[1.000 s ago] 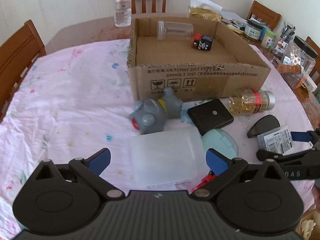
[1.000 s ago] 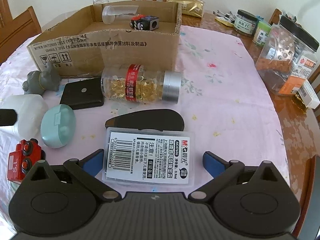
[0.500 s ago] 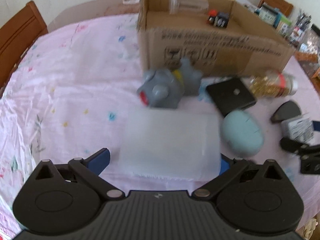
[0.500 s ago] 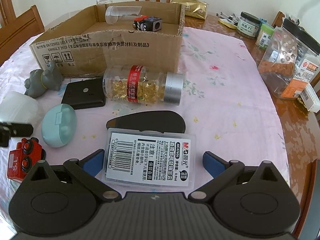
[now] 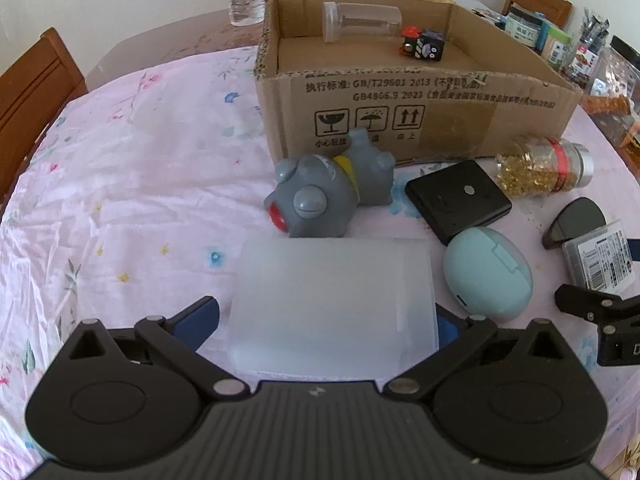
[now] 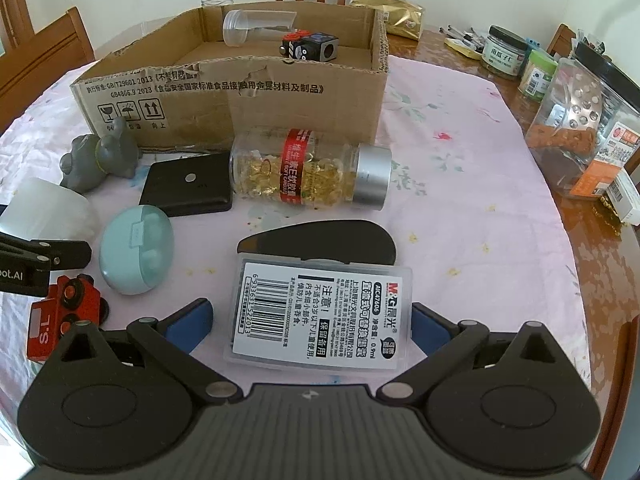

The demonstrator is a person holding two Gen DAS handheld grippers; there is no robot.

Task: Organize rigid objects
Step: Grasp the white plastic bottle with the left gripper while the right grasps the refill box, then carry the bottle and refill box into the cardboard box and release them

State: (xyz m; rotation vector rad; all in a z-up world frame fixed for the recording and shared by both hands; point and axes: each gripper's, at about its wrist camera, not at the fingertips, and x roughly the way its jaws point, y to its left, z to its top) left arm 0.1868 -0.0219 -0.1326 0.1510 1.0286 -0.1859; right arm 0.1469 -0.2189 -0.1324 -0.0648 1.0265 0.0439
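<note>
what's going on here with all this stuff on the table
A person with a gripper in each hand is sorting small items into a cardboard box. The left gripper is open around a frosted white plastic box; the right gripper is open around a clear labelled case. Neither is clamped yet. A clear tube and a black cube toy are already in the box. A grey toy, a capsule bottle and a mint case wait outside.

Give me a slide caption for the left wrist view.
Left gripper open around frosted plastic box, cardboard box beyond.
</note>
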